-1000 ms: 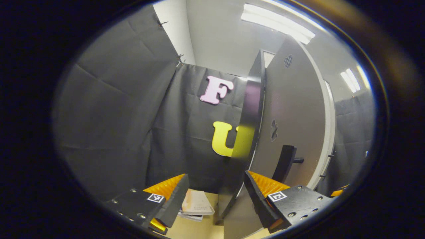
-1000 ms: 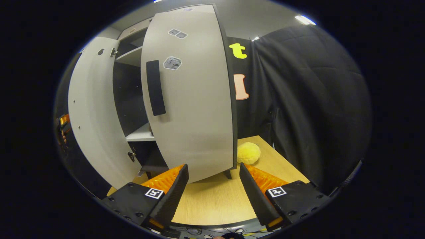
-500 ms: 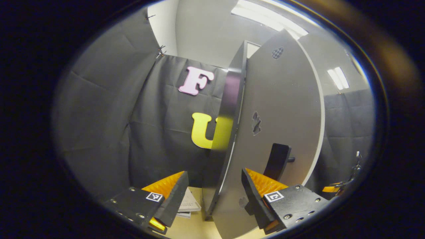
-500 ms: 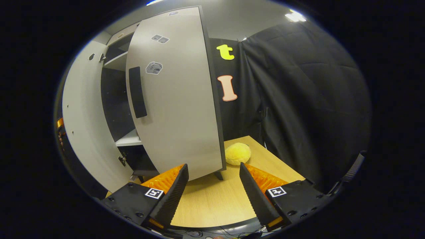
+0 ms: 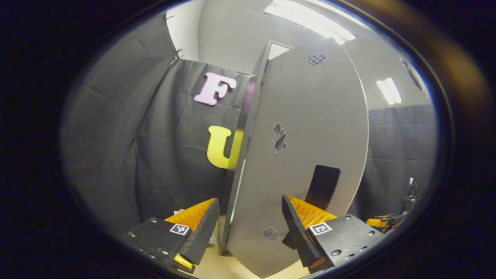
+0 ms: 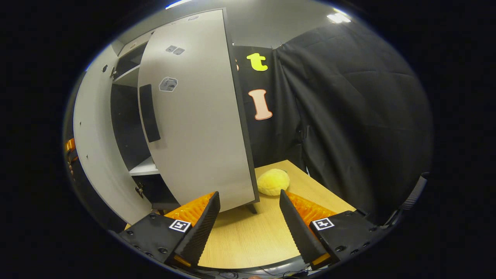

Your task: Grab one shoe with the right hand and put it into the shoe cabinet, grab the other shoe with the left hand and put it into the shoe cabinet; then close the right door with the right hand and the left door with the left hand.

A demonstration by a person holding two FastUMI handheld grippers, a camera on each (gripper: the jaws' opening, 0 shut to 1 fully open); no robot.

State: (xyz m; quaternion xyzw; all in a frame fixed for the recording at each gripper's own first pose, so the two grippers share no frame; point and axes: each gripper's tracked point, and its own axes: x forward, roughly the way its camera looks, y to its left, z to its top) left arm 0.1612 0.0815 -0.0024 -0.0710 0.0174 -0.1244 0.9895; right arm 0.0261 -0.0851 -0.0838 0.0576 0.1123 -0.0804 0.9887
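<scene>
Near table's far edge: shoe cabinet (image 6: 124, 116), both doors ajar. Left hand-held gripper (image 5: 251, 224) unclenched astride left door (image 5: 302, 155); right hand-held gripper (image 6: 250, 217) unclenched, empty. Risk: door edge slipping between fingers, closing incomplete.

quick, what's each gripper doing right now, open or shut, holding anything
Left gripper: open, holding nothing; its fingers straddle the edge of the grey cabinet door.
Right gripper: open, empty, above the light wooden table.

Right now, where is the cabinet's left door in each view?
Left gripper view: left door, centre, outer face toward camera.
Right gripper view: left door, far left, inner face showing, open.
Shared landmark: wooden table along the bottom.
</scene>
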